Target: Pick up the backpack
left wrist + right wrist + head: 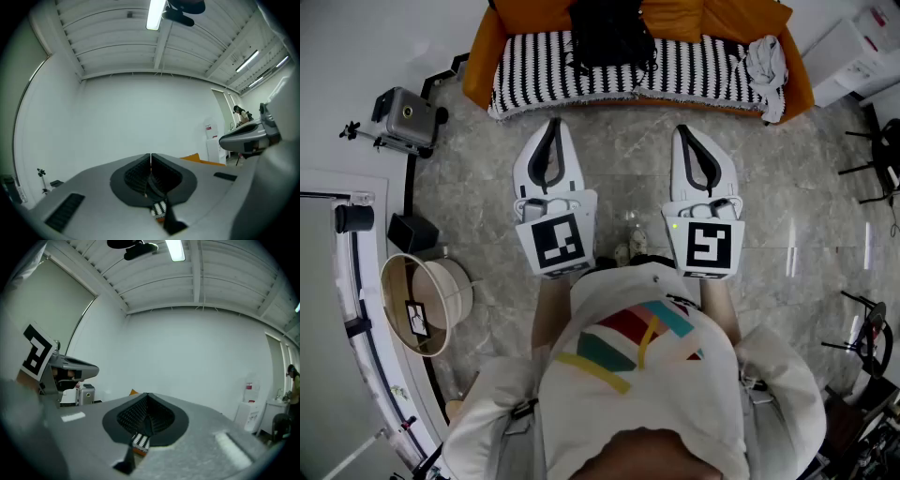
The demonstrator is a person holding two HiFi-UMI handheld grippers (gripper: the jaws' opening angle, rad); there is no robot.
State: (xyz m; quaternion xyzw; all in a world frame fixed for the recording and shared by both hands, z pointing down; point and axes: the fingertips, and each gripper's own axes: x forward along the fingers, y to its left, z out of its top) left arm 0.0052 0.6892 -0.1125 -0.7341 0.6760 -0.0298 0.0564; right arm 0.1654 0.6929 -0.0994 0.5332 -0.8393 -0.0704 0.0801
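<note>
Backpack (pixel 609 36) on sofa (pixel 480 58) — well beyond left gripper (pixel 552 124), right gripper (pixel 685 130) — both pressed together.

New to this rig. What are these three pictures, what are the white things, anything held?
No robot: a person holds a two-jaw gripper in each hand. The head view looks down from the person's head: the white left gripper and right gripper point level toward an orange sofa. A black backpack sits on its striped cover. The other two pictures come from cameras riding on each gripper, looking along its jaws. Both pairs of jaws are shut with nothing between them; nothing is held.
</note>
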